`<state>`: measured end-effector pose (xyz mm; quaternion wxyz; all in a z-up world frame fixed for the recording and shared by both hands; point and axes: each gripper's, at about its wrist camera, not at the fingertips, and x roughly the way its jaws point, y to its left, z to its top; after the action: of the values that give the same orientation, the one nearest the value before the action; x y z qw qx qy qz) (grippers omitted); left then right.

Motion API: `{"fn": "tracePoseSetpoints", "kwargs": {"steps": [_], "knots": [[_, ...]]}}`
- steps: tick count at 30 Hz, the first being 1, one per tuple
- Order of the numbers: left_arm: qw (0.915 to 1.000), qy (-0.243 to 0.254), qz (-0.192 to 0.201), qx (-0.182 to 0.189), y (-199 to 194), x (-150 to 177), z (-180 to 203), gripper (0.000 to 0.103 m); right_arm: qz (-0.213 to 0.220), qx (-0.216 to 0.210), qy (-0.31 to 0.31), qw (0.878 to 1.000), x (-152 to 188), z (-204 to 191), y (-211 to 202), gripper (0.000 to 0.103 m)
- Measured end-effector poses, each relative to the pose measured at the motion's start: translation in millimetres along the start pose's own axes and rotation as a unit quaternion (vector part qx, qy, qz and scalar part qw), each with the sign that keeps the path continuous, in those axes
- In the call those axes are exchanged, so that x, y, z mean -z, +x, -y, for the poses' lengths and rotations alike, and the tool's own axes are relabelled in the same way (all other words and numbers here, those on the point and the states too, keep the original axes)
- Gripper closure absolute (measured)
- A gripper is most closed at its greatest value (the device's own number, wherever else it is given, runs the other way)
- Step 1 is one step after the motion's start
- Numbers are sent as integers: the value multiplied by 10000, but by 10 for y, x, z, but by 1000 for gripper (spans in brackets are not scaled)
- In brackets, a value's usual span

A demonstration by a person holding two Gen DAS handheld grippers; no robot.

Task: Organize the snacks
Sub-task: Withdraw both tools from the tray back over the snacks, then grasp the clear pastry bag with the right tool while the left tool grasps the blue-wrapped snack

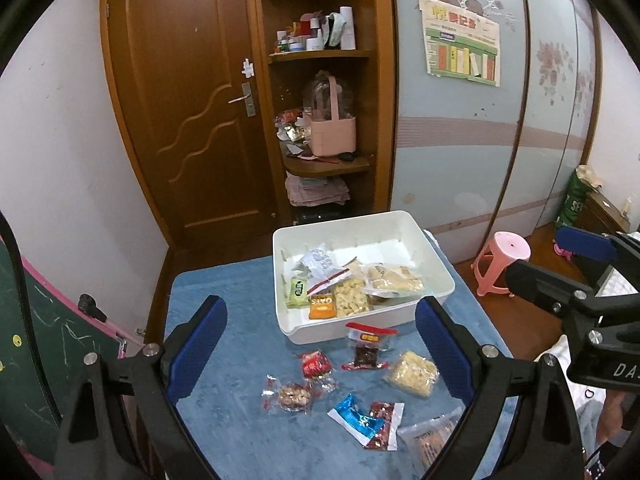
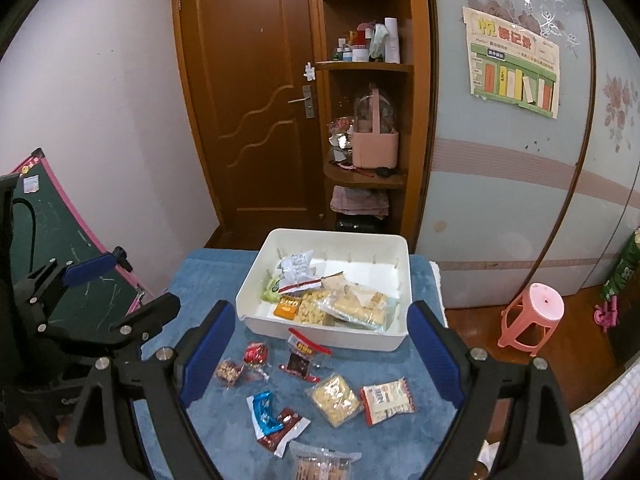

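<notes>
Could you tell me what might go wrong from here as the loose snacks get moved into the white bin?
1. The blue packet and dark red packet overlap, so a pinch there may lift both or drop one.
2. The red-topped packet lies right against the white bin; a finger of the open right hand-held gripper could nudge the wall.
3. Snacks already pile at the bin's near side, so additions may slide out.

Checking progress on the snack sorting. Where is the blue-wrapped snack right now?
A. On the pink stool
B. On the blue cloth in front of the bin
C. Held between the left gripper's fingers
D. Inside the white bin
B: the blue-wrapped snack lies on the blue cloth in front of the white bin, among other loose packets, with both grippers open and empty.
</notes>
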<state>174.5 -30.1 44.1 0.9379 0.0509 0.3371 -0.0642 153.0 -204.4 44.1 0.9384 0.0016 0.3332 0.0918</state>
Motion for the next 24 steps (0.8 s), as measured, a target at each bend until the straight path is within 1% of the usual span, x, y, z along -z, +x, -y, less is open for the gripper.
{"fn": "tracePoseSetpoints", "kwargs": {"steps": [6,12,17,24], "knots": [[10000,-38,20,69,-103,103,36,8,-4,-119,5,9999,159,44,-100,14],[9998,-139,-108,118,-98,270,-6,8,-92,-184,25,9998,404,54,-151,14],[9990,-176,-352,216,-1,492,-33,8,-266,-157,-61,9995,725,30,-81,14],[9975,-56,-639,280,273,863,15,8,-685,-207,107,9974,1244,84,176,14]]}}
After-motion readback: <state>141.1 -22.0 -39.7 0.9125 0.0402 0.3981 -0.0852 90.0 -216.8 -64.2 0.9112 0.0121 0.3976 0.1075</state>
